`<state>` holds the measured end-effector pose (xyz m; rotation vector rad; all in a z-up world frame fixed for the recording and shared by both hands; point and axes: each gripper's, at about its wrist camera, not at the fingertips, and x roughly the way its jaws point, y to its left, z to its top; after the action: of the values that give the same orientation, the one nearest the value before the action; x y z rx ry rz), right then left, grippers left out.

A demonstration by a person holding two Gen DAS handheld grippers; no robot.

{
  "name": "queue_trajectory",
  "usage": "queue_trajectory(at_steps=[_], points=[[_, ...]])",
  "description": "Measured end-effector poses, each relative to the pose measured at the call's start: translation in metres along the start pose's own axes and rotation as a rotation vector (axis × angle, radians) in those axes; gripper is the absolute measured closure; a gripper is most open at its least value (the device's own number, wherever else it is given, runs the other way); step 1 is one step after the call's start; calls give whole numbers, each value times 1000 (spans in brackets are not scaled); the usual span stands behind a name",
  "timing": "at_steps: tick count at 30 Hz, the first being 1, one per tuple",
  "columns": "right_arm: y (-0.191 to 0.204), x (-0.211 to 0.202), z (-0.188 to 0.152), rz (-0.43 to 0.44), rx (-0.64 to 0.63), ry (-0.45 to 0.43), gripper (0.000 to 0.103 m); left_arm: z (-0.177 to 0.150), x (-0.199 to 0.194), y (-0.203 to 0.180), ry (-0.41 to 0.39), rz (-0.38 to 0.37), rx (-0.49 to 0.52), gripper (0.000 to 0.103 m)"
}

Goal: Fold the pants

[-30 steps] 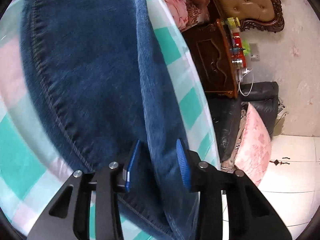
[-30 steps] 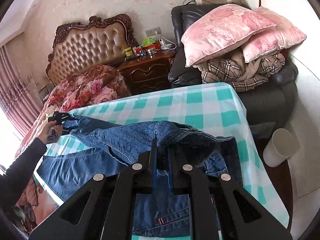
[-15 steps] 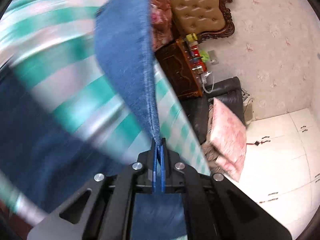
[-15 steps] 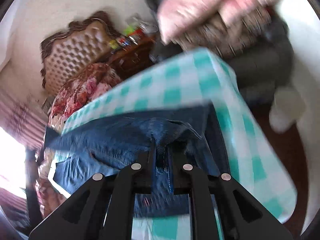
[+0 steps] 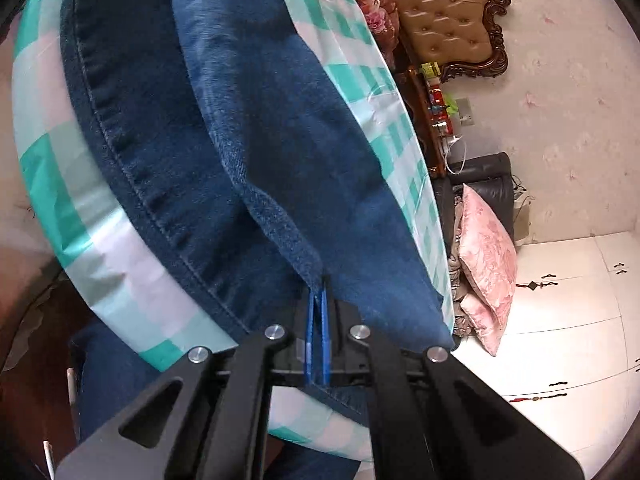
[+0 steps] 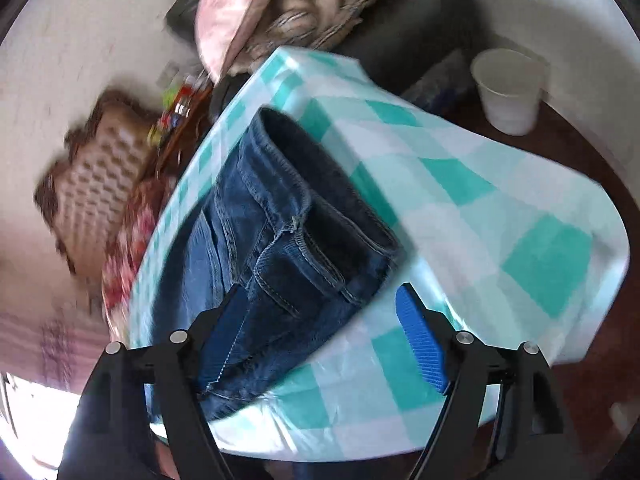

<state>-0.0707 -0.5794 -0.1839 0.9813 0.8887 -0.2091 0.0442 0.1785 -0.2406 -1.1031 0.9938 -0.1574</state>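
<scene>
In the right wrist view the headboard (image 6: 106,184) and the clutter on the nightstand (image 6: 182,102) are smeared by motion, so the small items there cannot be told apart. The pillow (image 6: 236,8) and the armchair (image 6: 400,12) run off the top edge. The left hand-held gripper (image 5: 317,300) covers the pinched bit of the jeans (image 5: 280,132), whose upper part is cut off; perhaps it is a leg hem. The black fingers (image 6: 192,360) hide the jeans' near end.
</scene>
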Motion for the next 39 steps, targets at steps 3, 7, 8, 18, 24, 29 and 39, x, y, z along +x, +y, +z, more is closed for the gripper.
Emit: queue_trajectory(at_steps=[3, 7, 8, 18, 24, 29, 39], points=[[7, -4, -9, -9, 34, -19, 31, -2, 2, -4, 1, -2, -4, 100], [21, 7, -11, 12, 36, 23, 32, -3, -4, 7, 1, -11, -11, 100], [26, 17, -12, 2, 34, 49, 32, -3, -4, 7, 0, -14, -13, 100], [49, 46, -9, -95, 50, 51, 93, 7, 1, 4, 24, -24, -26, 101], [81, -3, 3, -107, -83, -72, 100, -19, -28, -13, -14, -60, 7, 101], [31, 52, -3, -237, -35, 53, 101, -32, 3, 34, 44, -3, -63, 101], [35, 58, -7, -301, -69, 18, 102, -34, 1, 38, 37, -13, -34, 94]])
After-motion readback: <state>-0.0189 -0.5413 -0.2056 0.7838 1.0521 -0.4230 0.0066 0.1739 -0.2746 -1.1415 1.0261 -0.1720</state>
